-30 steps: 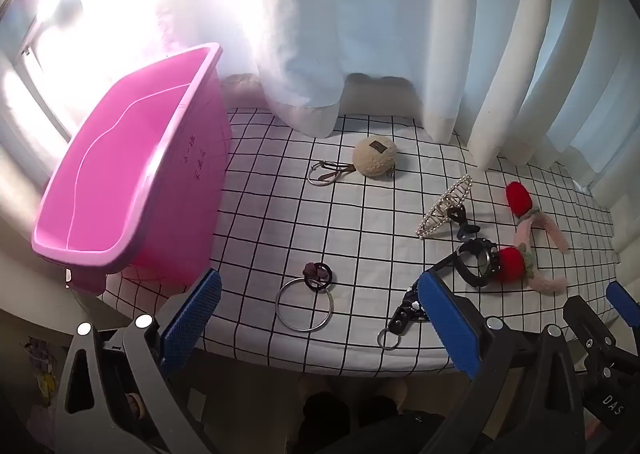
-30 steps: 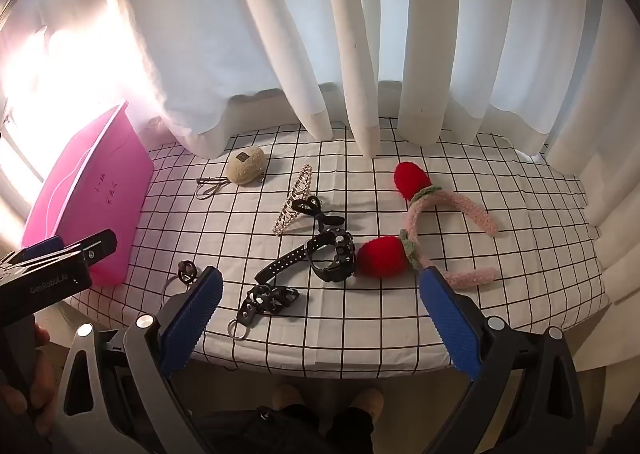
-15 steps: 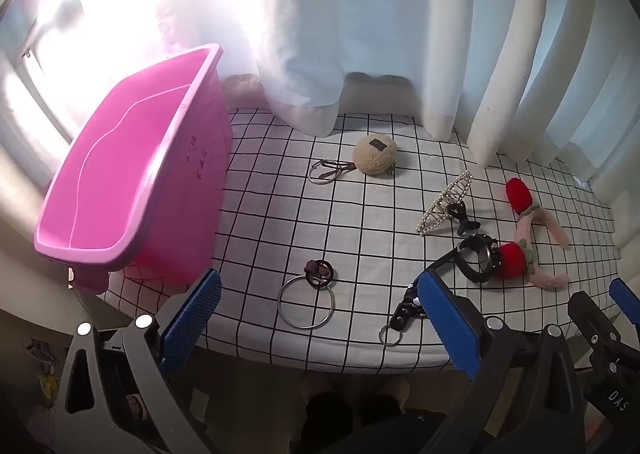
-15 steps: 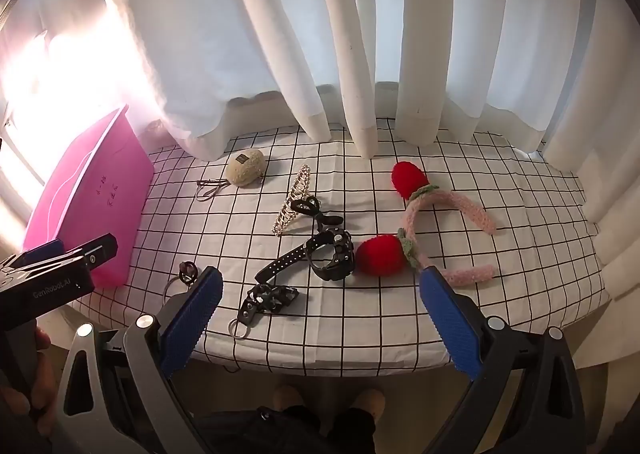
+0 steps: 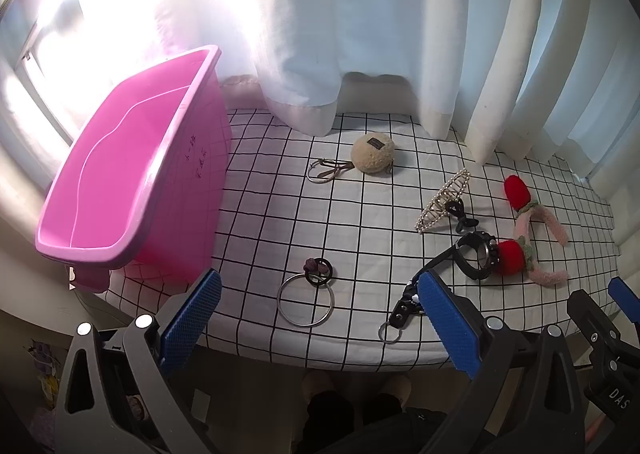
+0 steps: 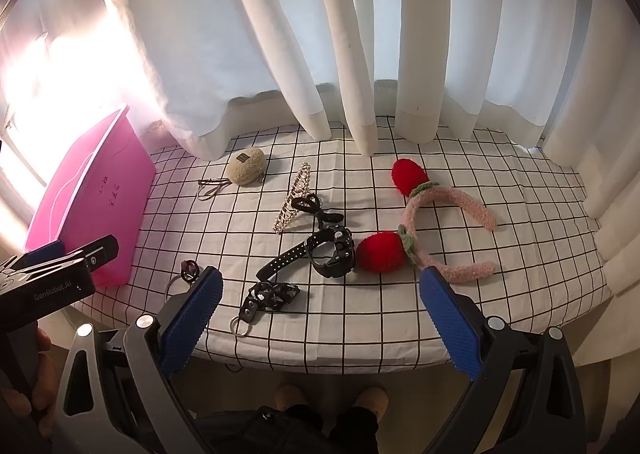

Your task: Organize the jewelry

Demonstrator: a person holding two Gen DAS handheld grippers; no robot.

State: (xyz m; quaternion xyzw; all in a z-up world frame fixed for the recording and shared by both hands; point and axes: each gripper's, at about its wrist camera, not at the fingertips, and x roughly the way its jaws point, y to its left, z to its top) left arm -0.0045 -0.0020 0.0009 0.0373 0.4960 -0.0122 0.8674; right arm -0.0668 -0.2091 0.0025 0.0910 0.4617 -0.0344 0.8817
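A pink tub [image 5: 132,189] [image 6: 92,209] stands on the left of the checked tablecloth [image 5: 280,221]. Scattered jewelry lies on the cloth: a silver ring with a small dark charm [image 5: 306,304], a beige pom keyring [image 5: 373,153] [image 6: 245,165], a pearl hair claw [image 5: 442,201] [image 6: 294,195], a black watch [image 5: 476,256] [image 6: 334,250], a black studded strap with a ring [image 5: 402,312] [image 6: 266,296] and a pink headband with red pompoms [image 5: 528,230] [image 6: 436,221]. My left gripper [image 5: 316,322] hangs open at the table's near edge, empty. My right gripper [image 6: 320,318] is open too, holding nothing.
White curtains [image 6: 340,53] hang along the back of the table and touch the cloth. Bright window glare sits behind the tub. A person's feet [image 6: 332,398] show under the near table edge. A hand [image 6: 24,394] holds the left gripper's handle.
Both grippers have drawn back slightly from the table; the objects sit a little farther off. Nothing on the cloth has moved.
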